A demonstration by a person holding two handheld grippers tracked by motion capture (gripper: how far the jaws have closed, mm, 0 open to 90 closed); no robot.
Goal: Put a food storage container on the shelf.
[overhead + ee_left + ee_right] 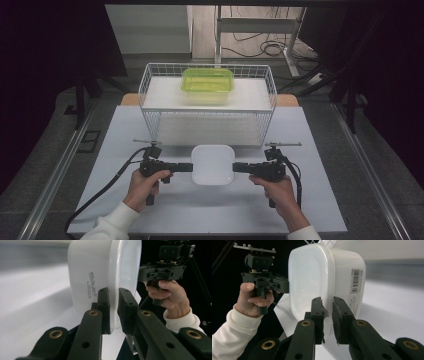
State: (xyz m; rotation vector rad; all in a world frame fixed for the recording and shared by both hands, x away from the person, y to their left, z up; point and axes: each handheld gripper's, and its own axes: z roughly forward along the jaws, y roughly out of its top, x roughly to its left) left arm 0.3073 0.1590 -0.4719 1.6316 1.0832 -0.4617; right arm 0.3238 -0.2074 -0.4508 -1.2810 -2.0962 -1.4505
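A white lidded plastic container (213, 164) sits at the middle of the table, in front of the wire rack. My left gripper (190, 167) is shut on the rim of its left side, and my right gripper (235, 168) is shut on the rim of its right side. In the left gripper view the jaws pinch the lid edge of the container (100, 272), with the left gripper (113, 312) closed around it. The right gripper (327, 320) likewise clamps the rim of the container (312, 277) in the right gripper view.
A white wire rack (207, 102) stands behind the container, with a green lidded box (207, 81) on its upper shelf. The grey table (150, 210) has free room on both sides of the hands.
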